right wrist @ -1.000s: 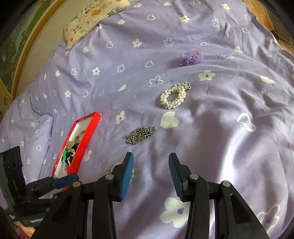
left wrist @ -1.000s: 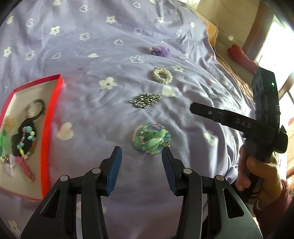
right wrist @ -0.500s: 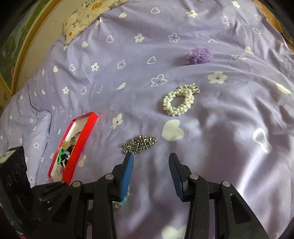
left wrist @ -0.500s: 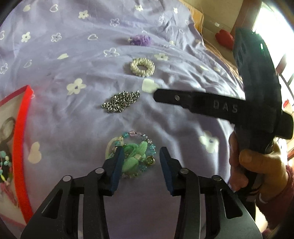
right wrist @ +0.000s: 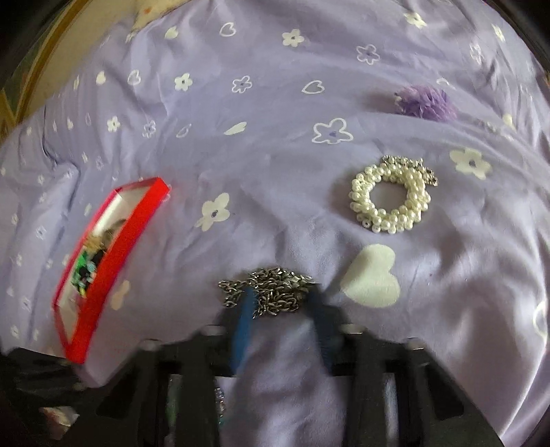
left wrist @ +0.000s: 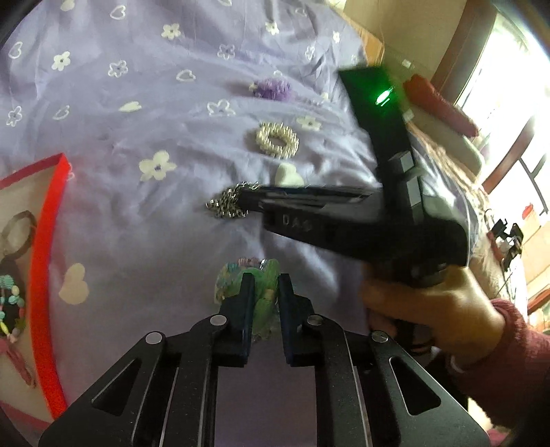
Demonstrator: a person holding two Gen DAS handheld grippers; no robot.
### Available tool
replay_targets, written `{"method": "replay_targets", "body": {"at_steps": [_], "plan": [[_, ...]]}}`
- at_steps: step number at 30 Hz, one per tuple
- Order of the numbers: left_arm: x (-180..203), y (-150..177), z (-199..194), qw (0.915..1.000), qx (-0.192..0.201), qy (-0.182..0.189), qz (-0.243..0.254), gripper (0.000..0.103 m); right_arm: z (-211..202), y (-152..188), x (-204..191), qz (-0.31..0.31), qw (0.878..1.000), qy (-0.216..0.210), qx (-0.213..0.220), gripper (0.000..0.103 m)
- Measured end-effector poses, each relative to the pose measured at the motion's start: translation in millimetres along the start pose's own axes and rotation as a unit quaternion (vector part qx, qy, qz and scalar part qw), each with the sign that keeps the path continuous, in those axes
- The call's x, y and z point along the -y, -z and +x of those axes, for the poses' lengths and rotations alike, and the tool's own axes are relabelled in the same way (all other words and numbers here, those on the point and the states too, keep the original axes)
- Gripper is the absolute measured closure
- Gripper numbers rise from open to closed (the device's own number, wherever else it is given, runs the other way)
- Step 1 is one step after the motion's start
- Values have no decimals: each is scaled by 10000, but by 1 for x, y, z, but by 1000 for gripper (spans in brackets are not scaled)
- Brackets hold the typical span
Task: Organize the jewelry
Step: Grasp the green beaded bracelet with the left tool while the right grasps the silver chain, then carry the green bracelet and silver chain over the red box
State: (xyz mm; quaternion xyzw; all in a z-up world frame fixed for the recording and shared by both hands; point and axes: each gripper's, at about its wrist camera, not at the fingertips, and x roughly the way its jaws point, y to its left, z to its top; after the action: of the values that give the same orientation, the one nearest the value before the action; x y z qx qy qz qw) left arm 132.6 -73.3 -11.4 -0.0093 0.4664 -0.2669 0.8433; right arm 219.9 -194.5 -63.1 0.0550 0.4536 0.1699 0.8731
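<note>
A bedroom in a home: the whole working surface is a bed spread with a lilac sheet (right wrist: 275,144) printed with white flowers and hearts. A patterned pillow (right wrist: 151,13) lies at its head, and a bright window (left wrist: 508,86) stands beside it.

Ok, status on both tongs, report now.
Left tongs closing on green bead bracelet. Right tongs closing round silver chain. Red box path clear.
</note>
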Motion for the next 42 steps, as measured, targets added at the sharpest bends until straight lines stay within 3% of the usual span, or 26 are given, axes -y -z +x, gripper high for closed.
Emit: {"method": "replay_targets", "body": {"at_steps": [18,19,42], "plan": [[-29,9,-75,9959,702,-183,-549,92,-55,4,-25,-8,9978,-380,546,91],[-32,11,-78,9954,731,-214,-579,92,-58,4,-28,-20,9976,-398,565,95],[-104,61,-143,9802,1091,-795,-1451,92,-99,-1,-104,-461,9903,-867,981,96]]}}
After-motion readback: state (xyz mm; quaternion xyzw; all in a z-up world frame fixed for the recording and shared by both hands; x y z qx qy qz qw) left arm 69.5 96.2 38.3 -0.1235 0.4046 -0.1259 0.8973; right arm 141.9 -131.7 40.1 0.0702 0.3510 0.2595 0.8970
